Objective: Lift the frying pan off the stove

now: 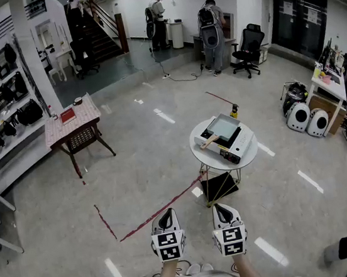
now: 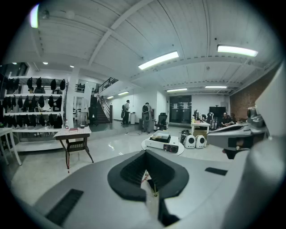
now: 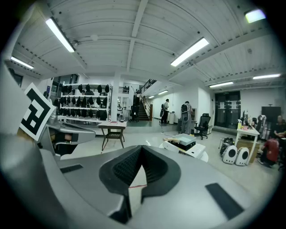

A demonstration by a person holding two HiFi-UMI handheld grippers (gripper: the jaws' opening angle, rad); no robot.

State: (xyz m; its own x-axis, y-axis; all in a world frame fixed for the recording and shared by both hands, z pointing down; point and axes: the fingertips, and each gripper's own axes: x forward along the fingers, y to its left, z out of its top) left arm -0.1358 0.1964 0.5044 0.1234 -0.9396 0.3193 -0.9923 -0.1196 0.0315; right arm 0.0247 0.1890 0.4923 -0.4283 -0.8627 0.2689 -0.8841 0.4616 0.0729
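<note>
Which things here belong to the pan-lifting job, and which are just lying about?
Job: frying pan, stove, round table under them, left tool, right tool, both shut, empty.
Lying about: red-topped side table, office chair, shelves of bags.

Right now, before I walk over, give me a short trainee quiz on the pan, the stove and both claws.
1. True or false: the frying pan sits on the portable stove.
2. The stove stands on: A) the round white table; B) the floor; C) a shelf.
3. Fill in: the left claw and right claw are both ___ and empty.
Key: 1 true; 2 A; 3 shut.
</note>
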